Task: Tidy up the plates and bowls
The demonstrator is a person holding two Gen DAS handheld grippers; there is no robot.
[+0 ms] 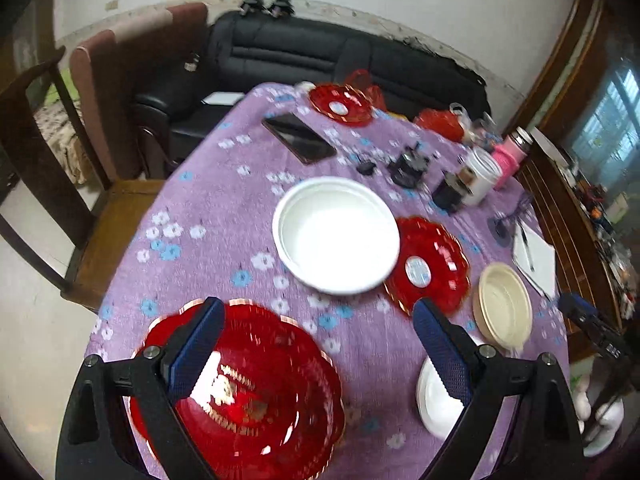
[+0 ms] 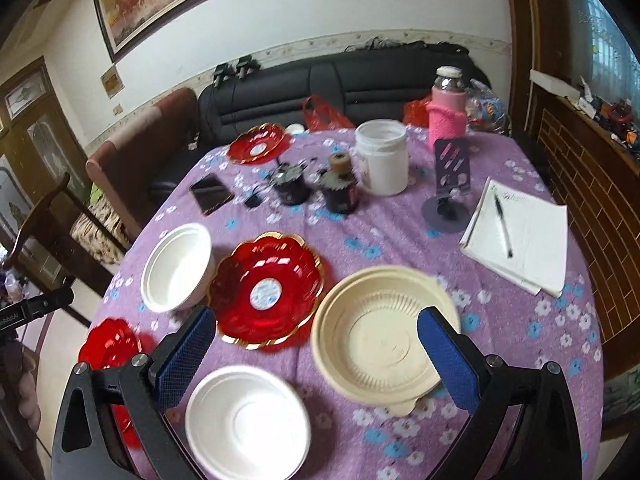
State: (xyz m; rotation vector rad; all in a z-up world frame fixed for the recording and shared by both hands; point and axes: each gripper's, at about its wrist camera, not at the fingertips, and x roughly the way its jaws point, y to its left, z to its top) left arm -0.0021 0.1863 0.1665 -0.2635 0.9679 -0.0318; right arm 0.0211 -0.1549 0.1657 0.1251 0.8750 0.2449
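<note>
Both the left gripper (image 1: 316,322) and right gripper (image 2: 316,330) hang wide and empty; with 1 beige bowl (image 2: 386,334) just ahead of the right's jaws, I'd lower squarely onto its near rim.

Between the left fingers (image 1: 208,332), the red plate (image 1: 256,392) looks glossy, translucent plastic with a gilt rim. Beyond them, the white bowl (image 1: 336,236) looks matt and smooth. The tablecloth (image 1: 208,208) is soft printed cloth; the finger pads are blue and textured.
</note>
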